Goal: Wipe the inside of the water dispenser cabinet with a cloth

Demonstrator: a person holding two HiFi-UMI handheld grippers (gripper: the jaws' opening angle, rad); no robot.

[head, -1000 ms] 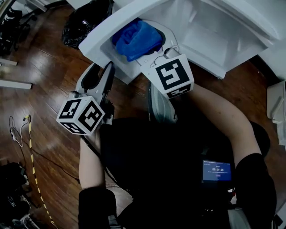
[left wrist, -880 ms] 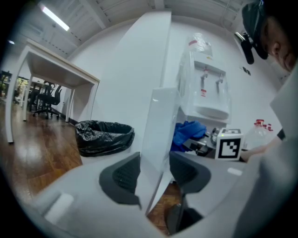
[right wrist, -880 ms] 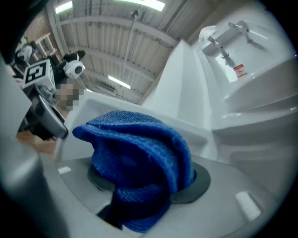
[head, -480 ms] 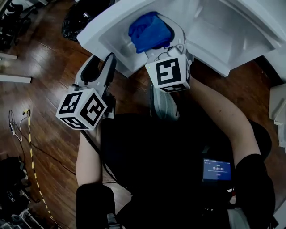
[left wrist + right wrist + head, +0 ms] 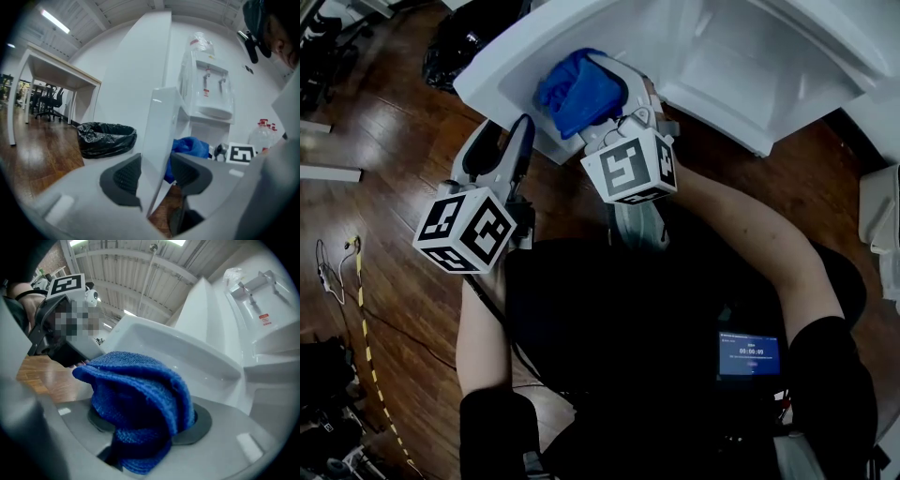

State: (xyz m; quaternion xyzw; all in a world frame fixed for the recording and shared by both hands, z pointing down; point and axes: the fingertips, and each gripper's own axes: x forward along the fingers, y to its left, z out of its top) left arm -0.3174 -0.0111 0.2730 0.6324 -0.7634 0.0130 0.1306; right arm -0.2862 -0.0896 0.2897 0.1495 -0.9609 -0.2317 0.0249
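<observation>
Two grips: my left gripper (image 5: 154, 174) has its fingers clamped on the cabinet door (image 5: 157, 136) edge. My right gripper (image 5: 614, 98) pinches the blue cloth (image 5: 136, 390) at the cabinet (image 5: 750, 66) mouth, fingers just eased slightly wider. I should re-tighten, press flat, sweep the walls.

Blue terry cloth (image 5: 578, 89), bunched, clamped in right gripper (image 5: 145, 420), at white cabinet (image 5: 750, 66) opening; cabinet door (image 5: 157, 140) swung open.

The floor (image 5: 394, 178) is dark brown wood; a white water dispenser (image 5: 750, 66) stands on it; a black bin bag (image 5: 464, 47) sits just beside the dispenser; thin cables (image 5: 362, 300) lie on the boards at the left; a white table (image 5: 56, 70) stands farther off.
</observation>
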